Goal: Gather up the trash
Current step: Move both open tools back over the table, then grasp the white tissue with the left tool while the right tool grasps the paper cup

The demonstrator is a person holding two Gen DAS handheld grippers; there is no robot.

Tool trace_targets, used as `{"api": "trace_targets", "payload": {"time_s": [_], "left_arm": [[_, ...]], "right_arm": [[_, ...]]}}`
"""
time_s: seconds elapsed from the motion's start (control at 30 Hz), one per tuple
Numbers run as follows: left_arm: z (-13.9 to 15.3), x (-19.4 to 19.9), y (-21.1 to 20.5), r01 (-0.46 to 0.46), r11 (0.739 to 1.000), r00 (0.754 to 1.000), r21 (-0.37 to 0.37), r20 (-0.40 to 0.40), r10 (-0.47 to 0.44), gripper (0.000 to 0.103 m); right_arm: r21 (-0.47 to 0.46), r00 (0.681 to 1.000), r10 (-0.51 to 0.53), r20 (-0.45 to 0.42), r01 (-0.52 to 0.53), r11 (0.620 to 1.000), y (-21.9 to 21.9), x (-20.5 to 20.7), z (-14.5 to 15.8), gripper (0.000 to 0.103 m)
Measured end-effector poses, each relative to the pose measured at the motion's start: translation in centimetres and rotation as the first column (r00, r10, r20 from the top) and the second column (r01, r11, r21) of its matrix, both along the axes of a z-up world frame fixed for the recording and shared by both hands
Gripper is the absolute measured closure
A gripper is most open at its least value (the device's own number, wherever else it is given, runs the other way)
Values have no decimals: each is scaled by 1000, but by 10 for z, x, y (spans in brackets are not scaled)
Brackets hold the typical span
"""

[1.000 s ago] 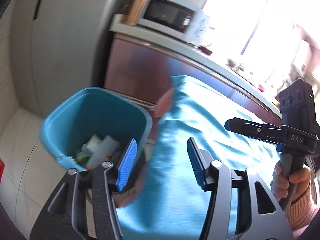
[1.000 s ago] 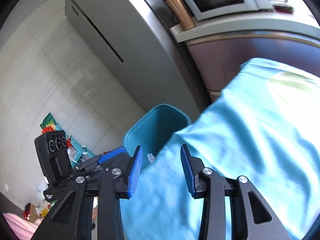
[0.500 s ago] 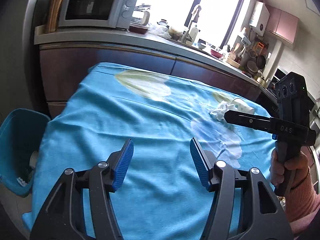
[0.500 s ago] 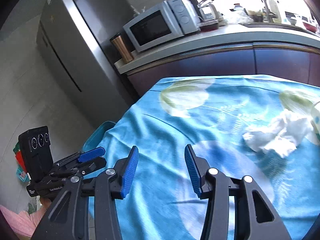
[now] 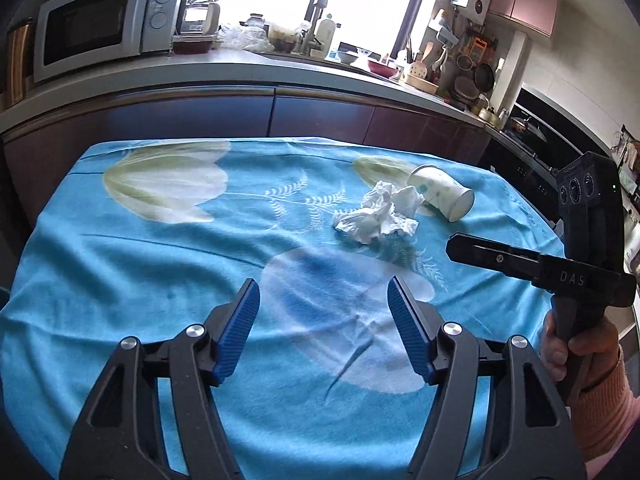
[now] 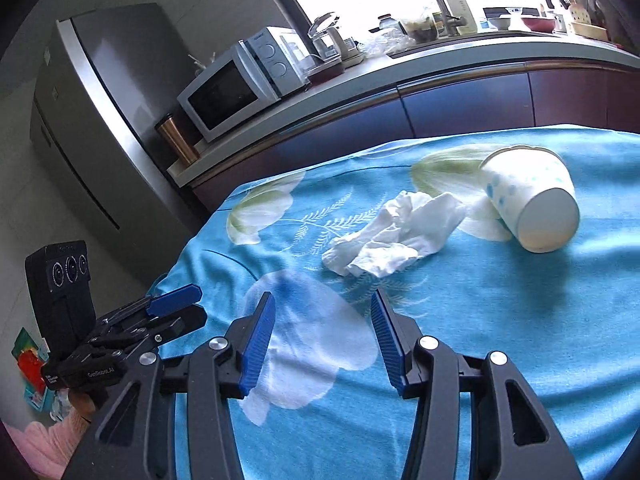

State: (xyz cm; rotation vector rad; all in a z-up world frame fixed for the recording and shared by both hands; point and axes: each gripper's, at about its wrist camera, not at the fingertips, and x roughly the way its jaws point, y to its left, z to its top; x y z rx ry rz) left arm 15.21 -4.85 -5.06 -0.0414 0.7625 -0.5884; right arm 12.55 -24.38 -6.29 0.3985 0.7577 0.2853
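Note:
A crumpled white tissue [image 5: 378, 216] [image 6: 394, 236] lies on the blue flowered tablecloth [image 5: 160, 264] [image 6: 500, 320]. Just right of it, a white paper cup [image 5: 440, 198] [image 6: 528, 196] with blue dots rests on its side, its base toward me. My left gripper [image 5: 323, 292] hovers over the cloth short of the tissue, its jaws opening with nothing between them. My right gripper [image 6: 323, 300] is also short of the tissue, its jaws opening and empty. Each gripper shows in the other's view: the right gripper [image 5: 454, 245] at the right edge, the left gripper [image 6: 176, 308] at the lower left.
Behind the table runs a dark kitchen counter [image 5: 320, 80] with a microwave [image 5: 96, 24] [image 6: 240, 84] and dishes. A steel fridge [image 6: 100, 120] stands at the left. A hand in a pink sleeve [image 5: 592, 364] holds the right gripper.
Both views have swung away from the teal bin beside the table and onto the table top. The tissue and cup have come into view. Both pairs of jaws stand wider apart.

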Motion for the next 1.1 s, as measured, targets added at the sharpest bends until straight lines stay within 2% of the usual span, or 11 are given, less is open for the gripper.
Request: {"api": "trace_targets", "payload": {"time_s": [0.43,0.6,0.67,0.73,0.97,1.07,1.1], "left_arm": [[-7,50,-92,88,992,996,95,-5,-87,32],[-14,62,-114,106,986,994,129,-25,-104,32],[-17,65,-119,109,984,994,143,-35,-106,32],[-21,69,-125,111,981,993,159,-45,-106,32],[-31,79,-130,118,979,990,167,-92,-104,49],[-32,81,-130,113,980,991,167,-91,-98,53],[-32,81,-130,115,979,991,168,-92,-101,58]], "right_arm": [[38,996,-92,-9,92,995,-43,-12,-12,54],[27,990,-138,-5,138,990,-59,-13,-13,51],[13,987,-162,2,162,987,-66,-13,-11,45],[-2,981,-194,9,194,981,-75,-12,-10,43],[-79,952,-306,20,306,949,-100,1,-7,33],[-91,947,-321,22,321,943,-106,9,-7,29],[-102,946,-324,19,325,940,-105,12,-7,29]]}}
